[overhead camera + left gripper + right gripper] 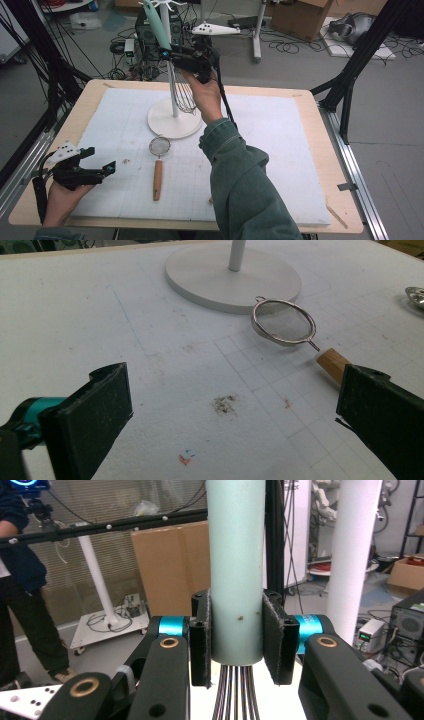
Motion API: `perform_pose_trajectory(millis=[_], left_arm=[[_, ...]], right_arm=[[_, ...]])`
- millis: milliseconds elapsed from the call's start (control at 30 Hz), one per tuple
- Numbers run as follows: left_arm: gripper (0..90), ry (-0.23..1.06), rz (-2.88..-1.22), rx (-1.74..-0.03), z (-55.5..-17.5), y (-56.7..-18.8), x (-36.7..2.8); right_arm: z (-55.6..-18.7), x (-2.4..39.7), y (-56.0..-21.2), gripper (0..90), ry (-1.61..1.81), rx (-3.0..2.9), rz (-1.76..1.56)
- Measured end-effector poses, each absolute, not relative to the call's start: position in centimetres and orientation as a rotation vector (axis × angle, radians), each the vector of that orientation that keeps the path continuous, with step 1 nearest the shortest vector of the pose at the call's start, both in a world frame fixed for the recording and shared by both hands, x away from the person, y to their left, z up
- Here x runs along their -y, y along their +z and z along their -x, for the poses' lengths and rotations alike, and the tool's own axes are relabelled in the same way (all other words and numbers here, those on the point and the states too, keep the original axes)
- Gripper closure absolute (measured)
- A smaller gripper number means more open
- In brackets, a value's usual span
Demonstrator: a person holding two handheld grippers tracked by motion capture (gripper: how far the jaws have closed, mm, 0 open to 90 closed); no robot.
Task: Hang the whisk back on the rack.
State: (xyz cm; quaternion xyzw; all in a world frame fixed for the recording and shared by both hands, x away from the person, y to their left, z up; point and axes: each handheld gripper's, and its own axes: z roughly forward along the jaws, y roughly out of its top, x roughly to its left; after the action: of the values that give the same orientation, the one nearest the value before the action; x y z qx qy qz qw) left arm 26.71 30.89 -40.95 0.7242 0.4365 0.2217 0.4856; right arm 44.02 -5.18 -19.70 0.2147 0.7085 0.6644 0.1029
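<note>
Inspection, from the largest item down. The surface is a white gridded foam sheet on a wooden top, with open room across its right half and its near middle. The white stand, a round base with an upright post, sits toward the far middle. Your right gripper is raised beside that post, and in the right gripper view its fingers are clamped on both sides of the pale green handle of the whisk, just above where the wires leave it. The whisk hangs with its wire cage down, close against the post and above the base. The likely step is hanging it at the top of the stand, though the hooks are barely visible at the frame edge.

Keep the handle upright and squarely pinched. Lift straight, so the wires clear the post before you move sideways.

The small mesh strainer, with its wooden handle, lies just in front of the base, so avoid dropping the cage there. Your left gripper rests near the left front edge, with its 2 fingers wide apart and holding nothing, well apart from the work.
</note>
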Motion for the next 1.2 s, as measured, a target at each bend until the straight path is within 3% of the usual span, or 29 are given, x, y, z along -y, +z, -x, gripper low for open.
perform_pose_trajectory(millis=[1200], left_arm=[[1.7,0.539,-1.766,-1.060,-26.7,-41.0,-31.0]], right_arm=[[-45.6,5.2,-20.8,67.7,1.891,-2.119,-0.672]])
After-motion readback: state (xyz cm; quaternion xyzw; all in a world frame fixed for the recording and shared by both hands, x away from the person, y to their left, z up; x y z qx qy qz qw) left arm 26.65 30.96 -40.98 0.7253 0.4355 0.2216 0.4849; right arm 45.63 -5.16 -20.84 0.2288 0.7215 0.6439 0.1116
